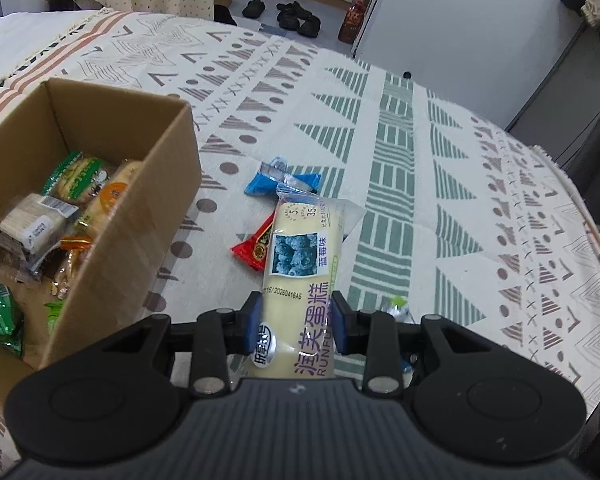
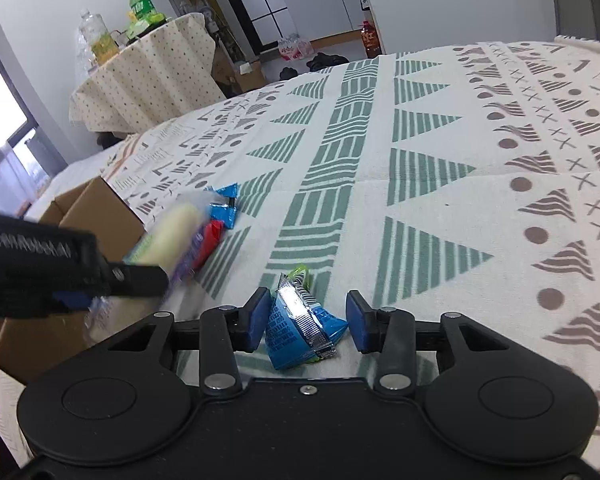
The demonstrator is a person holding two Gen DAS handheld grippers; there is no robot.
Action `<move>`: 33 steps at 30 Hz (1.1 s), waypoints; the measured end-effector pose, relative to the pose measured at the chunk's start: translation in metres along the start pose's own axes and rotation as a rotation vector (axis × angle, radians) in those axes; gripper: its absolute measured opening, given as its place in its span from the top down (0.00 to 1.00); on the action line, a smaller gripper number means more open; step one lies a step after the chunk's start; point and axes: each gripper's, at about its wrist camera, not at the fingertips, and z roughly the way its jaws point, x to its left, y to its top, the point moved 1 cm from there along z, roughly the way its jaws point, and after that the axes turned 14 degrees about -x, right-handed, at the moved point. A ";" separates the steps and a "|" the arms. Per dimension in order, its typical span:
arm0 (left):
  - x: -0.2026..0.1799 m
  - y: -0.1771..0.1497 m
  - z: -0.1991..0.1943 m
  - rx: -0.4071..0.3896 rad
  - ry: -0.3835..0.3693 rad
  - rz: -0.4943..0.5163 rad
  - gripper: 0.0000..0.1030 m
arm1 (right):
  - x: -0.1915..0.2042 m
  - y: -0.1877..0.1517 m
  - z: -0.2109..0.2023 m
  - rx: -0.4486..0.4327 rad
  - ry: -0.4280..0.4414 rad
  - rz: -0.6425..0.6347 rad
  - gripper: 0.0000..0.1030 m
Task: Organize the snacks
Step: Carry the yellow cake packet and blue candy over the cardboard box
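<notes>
My left gripper [image 1: 298, 320] is shut on a long pale yellow blueberry cake packet [image 1: 304, 264] and holds it above the patterned cloth, right of an open cardboard box [image 1: 140, 216] with several snack packs inside. A blue packet [image 1: 280, 182] and a red packet [image 1: 254, 246] lie on the cloth beyond it. My right gripper [image 2: 308, 322] is open, its pads on either side of a small blue snack packet [image 2: 300, 328] lying on the cloth. The left gripper with the cake packet [image 2: 172, 236] shows blurred at the left of the right wrist view.
The patterned tablecloth [image 1: 420, 160] covers the table. The box [image 2: 100, 216], the blue packet [image 2: 224, 208] and the red packet [image 2: 210, 240] show in the right wrist view. Beyond stand a draped side table with bottles [image 2: 140, 64] and shoes on the floor [image 1: 296, 16].
</notes>
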 end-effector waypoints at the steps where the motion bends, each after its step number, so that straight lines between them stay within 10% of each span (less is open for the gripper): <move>1: 0.001 0.001 -0.003 -0.003 -0.005 -0.007 0.67 | 0.000 0.000 -0.002 0.002 -0.007 0.005 0.61; 33: 0.060 0.050 -0.089 -0.227 -0.031 -0.116 0.67 | 0.081 0.063 -0.078 -0.197 0.009 0.061 0.63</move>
